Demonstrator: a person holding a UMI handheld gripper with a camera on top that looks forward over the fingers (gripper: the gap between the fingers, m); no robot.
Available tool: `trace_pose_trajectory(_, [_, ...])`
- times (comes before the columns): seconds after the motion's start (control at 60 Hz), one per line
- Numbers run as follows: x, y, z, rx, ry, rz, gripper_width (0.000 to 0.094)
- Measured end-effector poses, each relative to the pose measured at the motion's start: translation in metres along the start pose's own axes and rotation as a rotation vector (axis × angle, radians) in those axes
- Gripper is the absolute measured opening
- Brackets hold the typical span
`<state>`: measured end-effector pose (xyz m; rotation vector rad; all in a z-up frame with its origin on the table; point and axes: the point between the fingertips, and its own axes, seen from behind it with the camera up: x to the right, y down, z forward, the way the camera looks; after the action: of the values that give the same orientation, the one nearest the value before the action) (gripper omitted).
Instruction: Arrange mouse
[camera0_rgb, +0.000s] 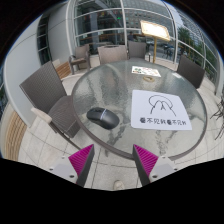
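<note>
A dark grey computer mouse (101, 116) lies on a round glass table (120, 75), left of a white paper sheet (160, 108) printed with a mouse outline and text. My gripper (113, 160) is held above the table's near edge, the mouse ahead of the left finger (82, 158). Both fingers with magenta pads are spread wide apart with nothing between them. The right finger (145, 160) points toward the sheet's near edge.
Brown wicker chairs stand around the table, one at the left (45, 85) and one at the far side (100, 52). A small white card (141, 69) lies on the far part of the glass. Grey paving shows through and below the table.
</note>
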<state>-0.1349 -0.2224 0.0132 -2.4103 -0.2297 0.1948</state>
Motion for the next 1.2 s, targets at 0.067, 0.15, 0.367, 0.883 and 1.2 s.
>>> trace_pose_trajectory(0.067, [-0.013, -0.003, 0.027, -0.024, -0.016, 0.005, 0.0767])
trace_pose_trajectory(0.15, [-0.02, -0.024, 0.052, -0.021, -0.01, -0.003, 0.0769])
trace_pose_trajectory(0.367, [-0.012, -0.074, 0.109, -0.038, 0.037, 0.005, 0.0767])
trace_pose_trajectory(0.883, [0.029, -0.134, 0.16, -0.025, 0.154, 0.156, 0.0435])
trace_pose_trajectory(1.2, [0.019, -0.188, 0.118, -0.014, 0.123, 0.09, 0.033])
